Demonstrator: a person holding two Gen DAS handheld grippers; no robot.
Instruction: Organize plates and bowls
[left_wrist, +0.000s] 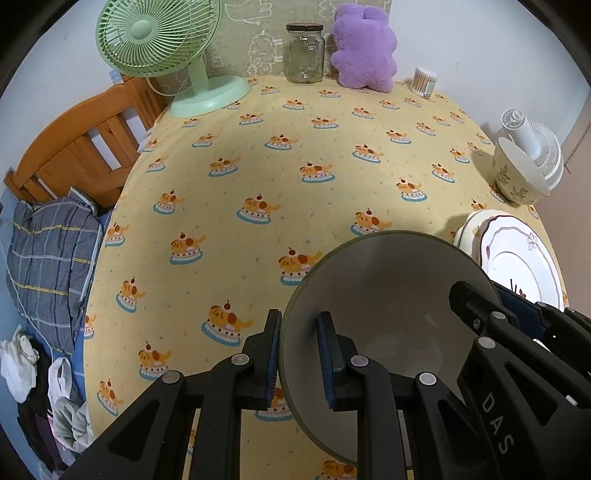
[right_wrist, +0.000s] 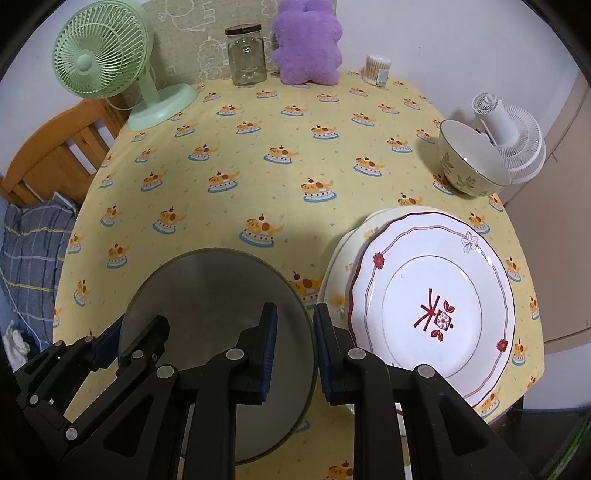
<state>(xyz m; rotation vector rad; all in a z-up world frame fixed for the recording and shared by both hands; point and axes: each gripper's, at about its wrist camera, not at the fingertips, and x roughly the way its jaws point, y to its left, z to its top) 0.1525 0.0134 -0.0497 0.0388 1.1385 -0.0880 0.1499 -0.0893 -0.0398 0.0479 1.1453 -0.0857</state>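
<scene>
A grey bowl with an olive rim (left_wrist: 388, 288) (right_wrist: 207, 295) is held over the table's front edge by both grippers. My left gripper (left_wrist: 301, 354) has one finger inside and one outside its left rim, shut on it. My right gripper (right_wrist: 295, 354) clamps its right rim the same way. A white plate with red flowers (right_wrist: 436, 295) (left_wrist: 521, 258) lies on a cream plate (right_wrist: 343, 269) to the right. A leaf-patterned bowl (right_wrist: 469, 162) (left_wrist: 517, 173) stands farther back right.
The yellow tablecloth (right_wrist: 258, 184) covers the table. At the back stand a green fan (right_wrist: 103, 62), a glass jar (right_wrist: 247, 55), a purple plush (right_wrist: 306, 48) and a cotton-swab box (right_wrist: 376, 70). A white fan (right_wrist: 509, 129) lies behind the leaf bowl. A wooden bed frame (left_wrist: 74, 147) is at left.
</scene>
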